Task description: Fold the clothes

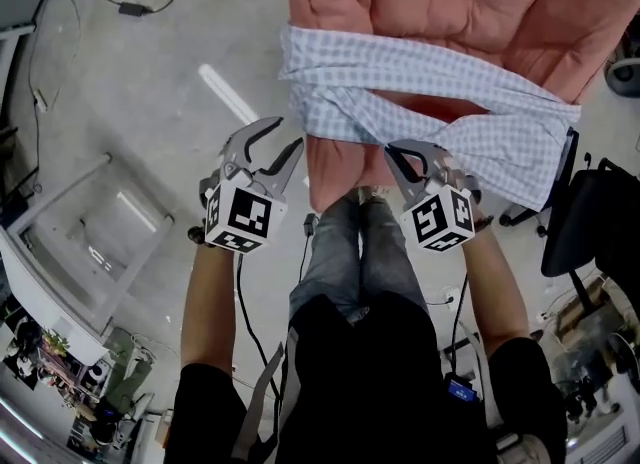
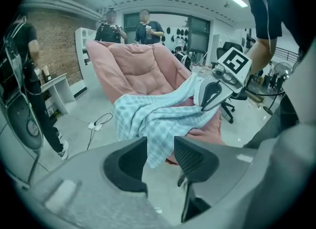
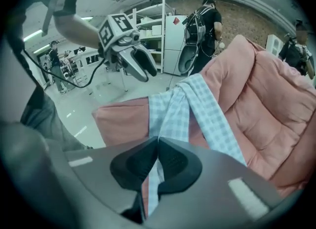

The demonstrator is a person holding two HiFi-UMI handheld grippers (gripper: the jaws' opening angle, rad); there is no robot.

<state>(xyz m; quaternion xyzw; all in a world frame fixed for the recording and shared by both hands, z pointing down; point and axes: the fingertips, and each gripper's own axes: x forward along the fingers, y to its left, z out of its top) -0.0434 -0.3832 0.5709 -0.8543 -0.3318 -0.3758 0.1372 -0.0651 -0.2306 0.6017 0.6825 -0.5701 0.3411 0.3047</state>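
Observation:
A light blue checked shirt (image 1: 430, 92) lies crumpled across the seat of a big pink padded chair (image 1: 450, 2). At the seat's front edge my right gripper (image 1: 396, 152) is shut on the shirt's near hem. In the right gripper view the cloth (image 3: 197, 104) runs up from between the closed jaws (image 3: 158, 143). My left gripper (image 1: 288, 134) hangs open just off the chair's left front corner, apart from the shirt. In the left gripper view a hanging corner of the shirt (image 2: 158, 112) shows beyond the open jaws (image 2: 160, 150), with nothing between them. The right gripper (image 2: 212, 95) shows there too.
A black office chair (image 1: 590, 222) stands at the right, close to the pink chair. A white metal frame (image 1: 90, 222) lies on the floor at the left, with cables (image 1: 120, 7) behind it. People (image 2: 143, 25) stand behind the chair. My legs (image 1: 345, 252) are against the seat's front.

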